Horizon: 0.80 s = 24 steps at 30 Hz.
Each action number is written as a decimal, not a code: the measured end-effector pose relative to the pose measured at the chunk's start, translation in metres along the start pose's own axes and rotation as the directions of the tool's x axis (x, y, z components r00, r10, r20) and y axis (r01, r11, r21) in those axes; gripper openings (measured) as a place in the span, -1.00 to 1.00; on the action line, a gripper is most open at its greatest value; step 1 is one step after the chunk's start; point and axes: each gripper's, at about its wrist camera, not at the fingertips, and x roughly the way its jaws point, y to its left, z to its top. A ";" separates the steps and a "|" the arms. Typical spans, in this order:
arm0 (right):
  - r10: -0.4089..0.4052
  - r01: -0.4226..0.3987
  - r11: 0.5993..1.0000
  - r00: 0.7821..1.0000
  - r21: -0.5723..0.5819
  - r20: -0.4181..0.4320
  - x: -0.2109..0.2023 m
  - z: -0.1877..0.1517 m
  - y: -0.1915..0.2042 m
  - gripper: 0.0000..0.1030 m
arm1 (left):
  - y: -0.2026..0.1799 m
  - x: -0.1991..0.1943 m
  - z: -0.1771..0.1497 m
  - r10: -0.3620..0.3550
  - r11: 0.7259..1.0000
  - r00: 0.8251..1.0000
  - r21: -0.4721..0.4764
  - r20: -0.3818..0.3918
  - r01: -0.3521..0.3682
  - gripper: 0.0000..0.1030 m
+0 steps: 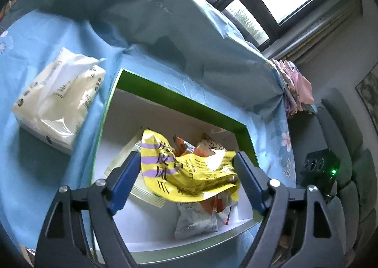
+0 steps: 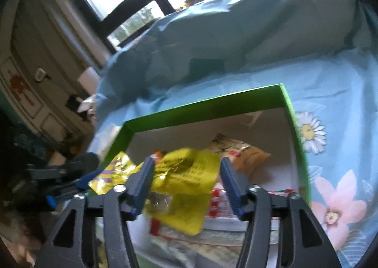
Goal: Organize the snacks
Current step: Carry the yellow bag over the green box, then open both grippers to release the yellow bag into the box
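Note:
A green box (image 1: 179, 98) with a white inside stands on a blue floral cloth and holds several snack packets. A crumpled yellow bag (image 1: 189, 173) with purple stripes lies on top of the pile. My left gripper (image 1: 186, 158) stands open around it, its blue pads close to the bag's two ends without pressing. In the right wrist view the same yellow bag (image 2: 184, 178) lies between the fingers of my right gripper (image 2: 187, 161), which is open too, with a gap at its right pad. Below are a beige packet (image 2: 245, 157) and a red-and-white one (image 2: 219, 199).
A soft tissue pack (image 1: 59, 100) lies on the cloth left of the box. The cloth rises over a bulky hump (image 1: 153, 20) behind the box. A black device with a green light (image 1: 321, 168) sits on a grey sofa (image 1: 349, 150) to the right. Windows are beyond.

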 end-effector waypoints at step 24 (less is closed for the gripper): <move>0.039 -0.042 0.999 0.995 0.032 0.086 -0.056 0.000 0.001 0.30 | -0.011 -0.054 -0.004 0.121 0.984 0.988 0.116 0.094 -0.132 0.79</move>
